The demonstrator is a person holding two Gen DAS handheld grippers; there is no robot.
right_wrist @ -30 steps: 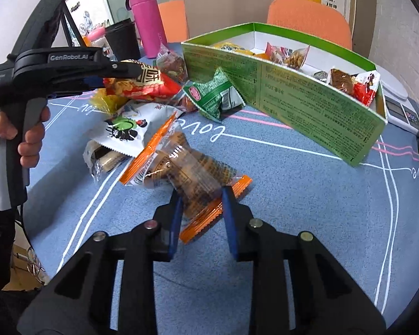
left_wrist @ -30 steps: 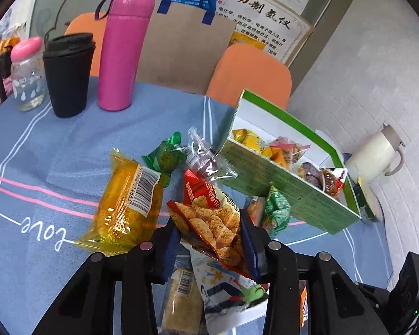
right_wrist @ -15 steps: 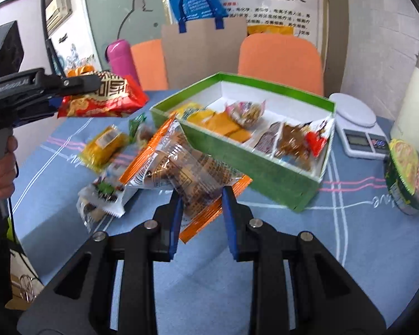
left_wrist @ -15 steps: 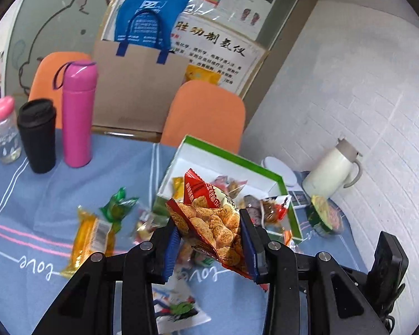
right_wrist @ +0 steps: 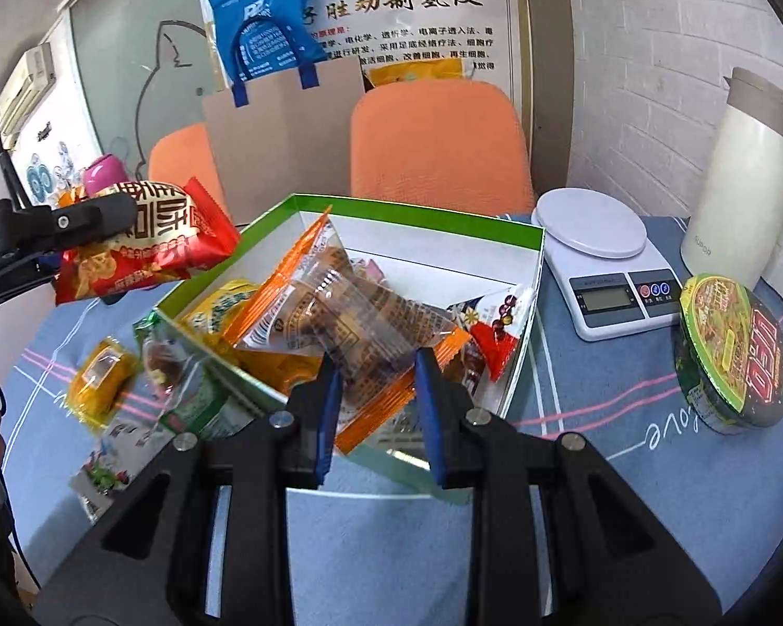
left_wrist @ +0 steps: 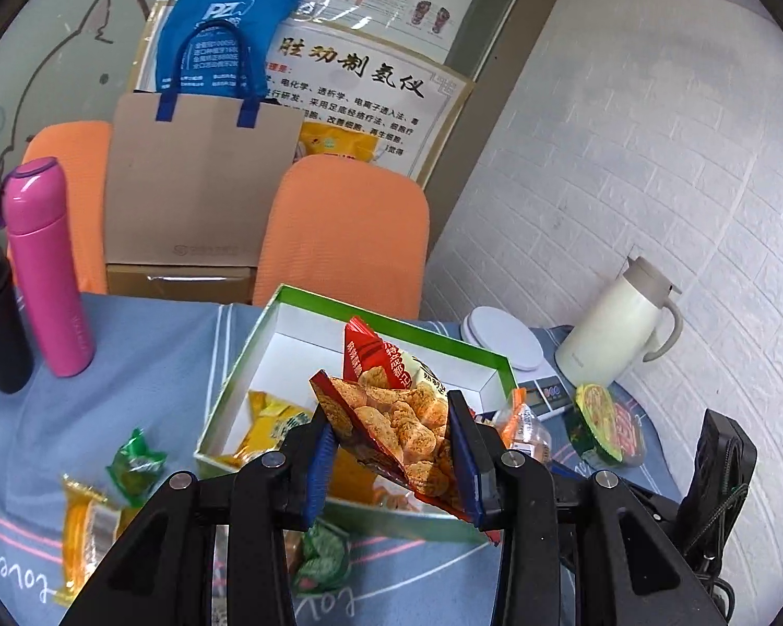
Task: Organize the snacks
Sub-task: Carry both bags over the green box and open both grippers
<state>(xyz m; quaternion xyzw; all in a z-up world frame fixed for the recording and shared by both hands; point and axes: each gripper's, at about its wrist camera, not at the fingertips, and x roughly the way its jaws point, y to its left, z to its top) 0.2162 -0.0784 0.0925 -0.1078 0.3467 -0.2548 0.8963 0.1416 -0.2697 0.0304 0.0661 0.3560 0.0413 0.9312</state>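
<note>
Holding both packets above the green box [right_wrist: 524, 313] | our left gripper [left_wrist: 394, 456] clamps the red snack bag [left_wrist: 391, 407] | our right gripper [right_wrist: 376, 396] clamps the orange-edged clear packet [right_wrist: 355, 313] | box contents partly hidden

Both views are bright and evenly lit, with soft, faint shadows on the blue tablecloth [right_wrist: 600, 469]. Fisheye distortion bends the brick wall [left_wrist: 652, 182] and poster [right_wrist: 407, 15] toward black corners. Glare streaks the clear snack wrapper [right_wrist: 360, 323]; edges look slightly soft.
</note>
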